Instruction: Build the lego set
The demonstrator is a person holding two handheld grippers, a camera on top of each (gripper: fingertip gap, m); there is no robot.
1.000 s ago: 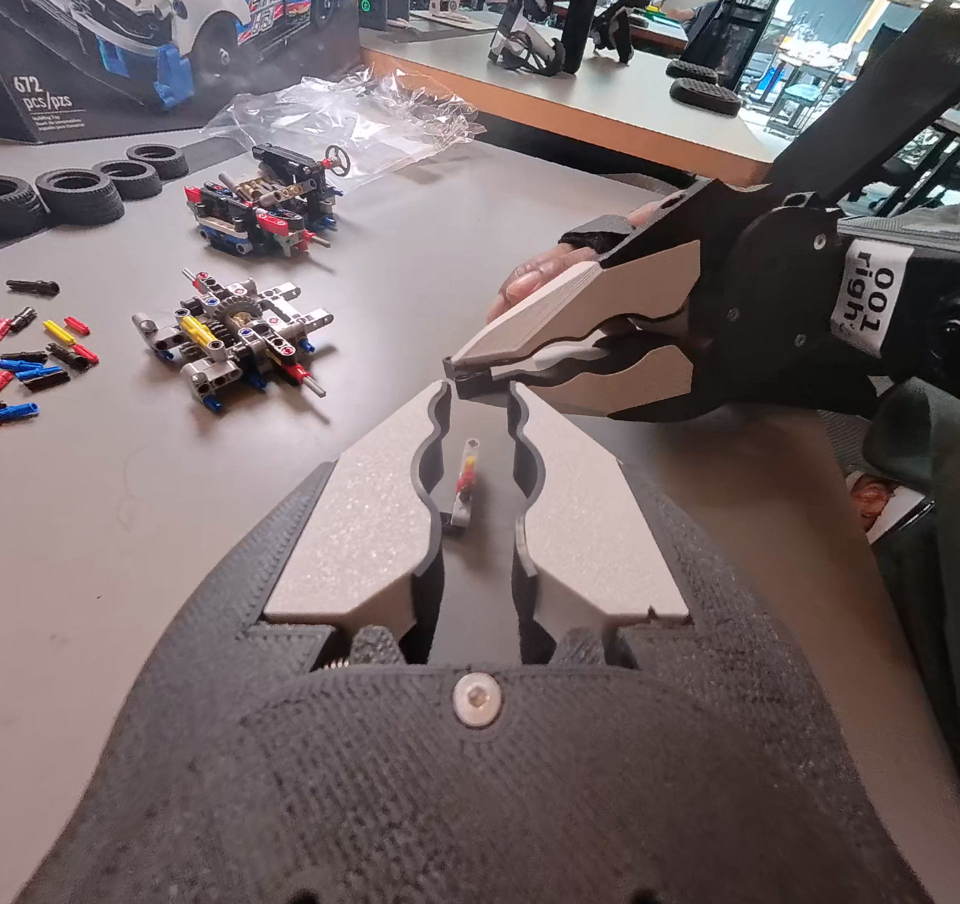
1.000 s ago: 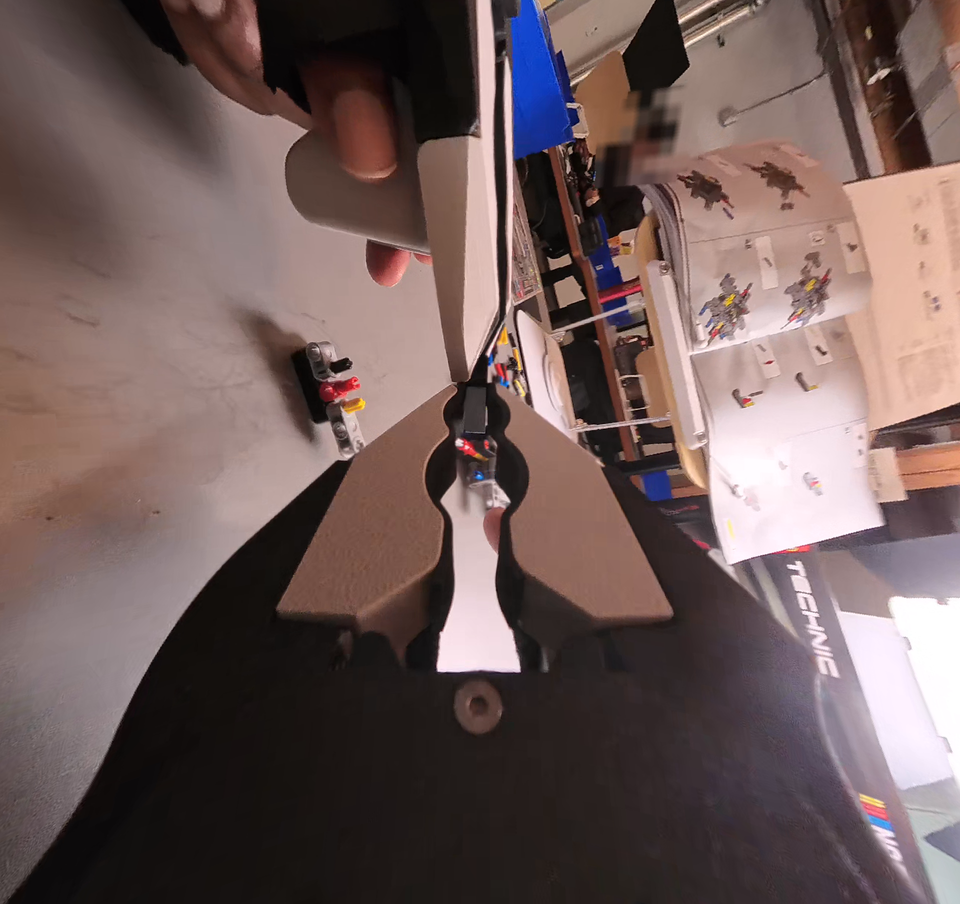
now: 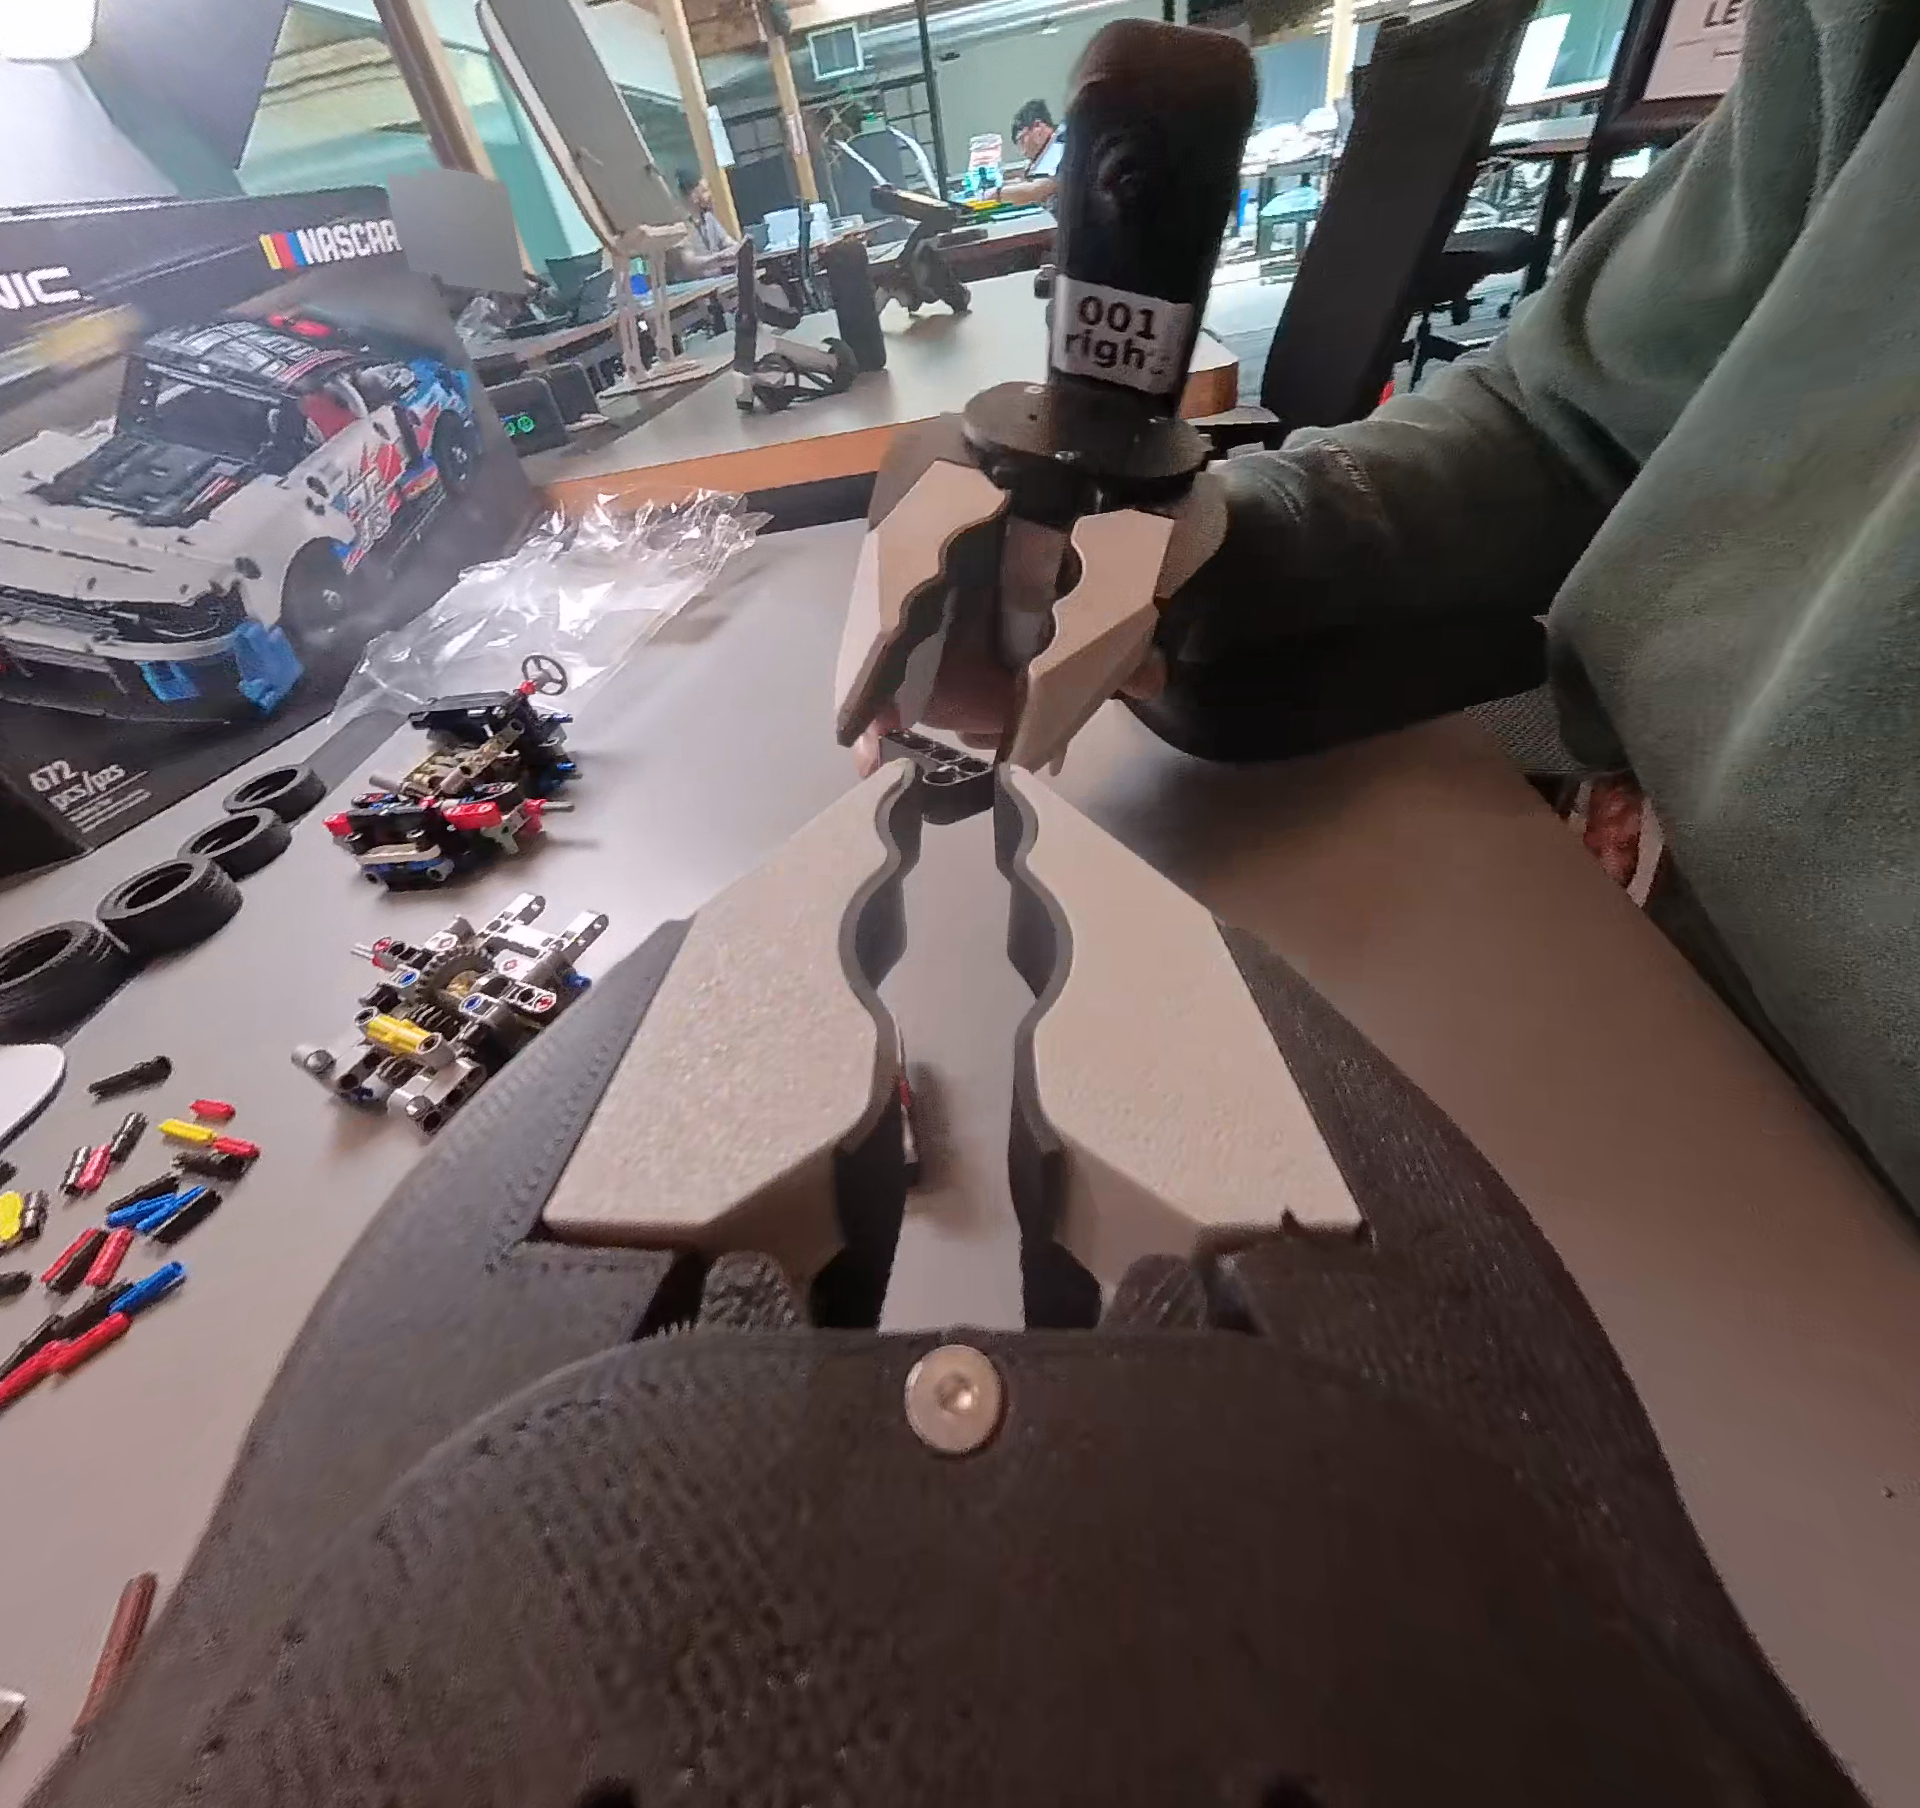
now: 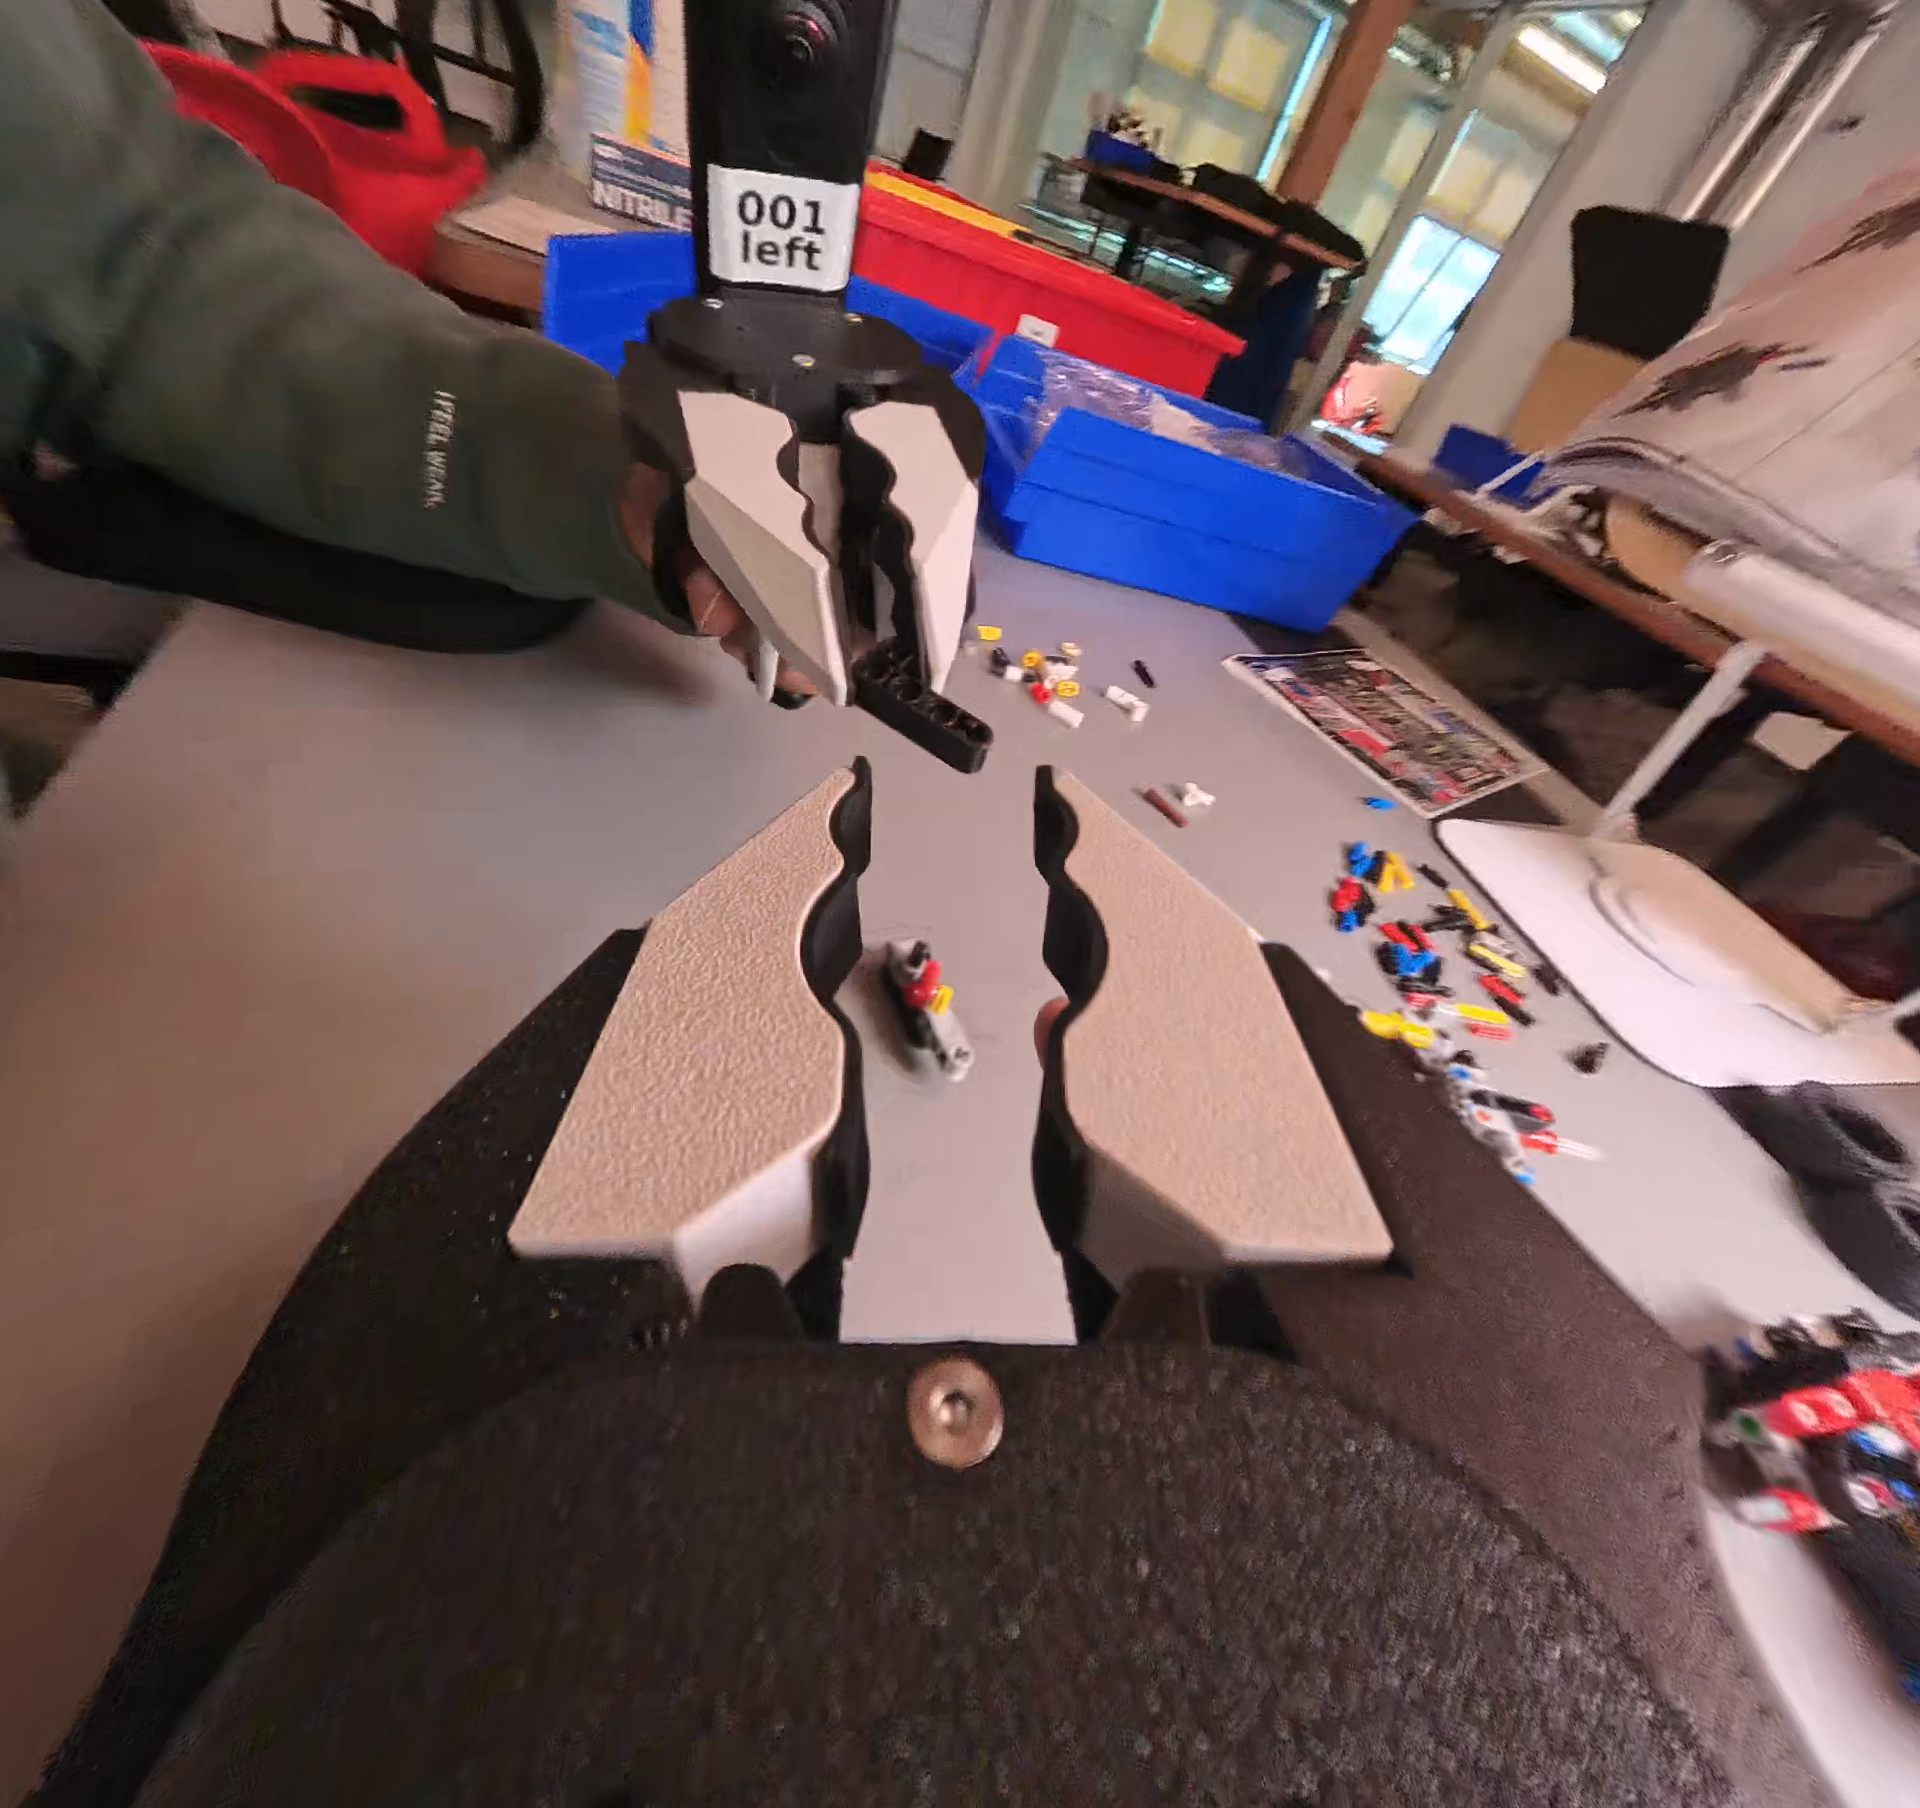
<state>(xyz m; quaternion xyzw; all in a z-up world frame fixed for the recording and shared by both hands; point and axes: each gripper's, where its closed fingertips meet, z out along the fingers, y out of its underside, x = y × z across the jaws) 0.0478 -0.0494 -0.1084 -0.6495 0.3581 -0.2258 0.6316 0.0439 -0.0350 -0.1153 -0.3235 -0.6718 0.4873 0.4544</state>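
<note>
A large workshop is seen, lit by windows (image 4: 1444, 278) at one o'clock. Long desks (image 3: 790, 408) and a black chair (image 3: 1382, 231) are placed behind.

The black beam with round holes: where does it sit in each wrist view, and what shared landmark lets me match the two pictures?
Left wrist view: black beam at centre, pinched between the left gripper fingertips, just below the open right gripper.
Right wrist view: beam above centre, sticking out down-right from the left gripper, ahead of the right gripper.
Shared landmark: the scatter of coloured pins on the grey table.
</note>
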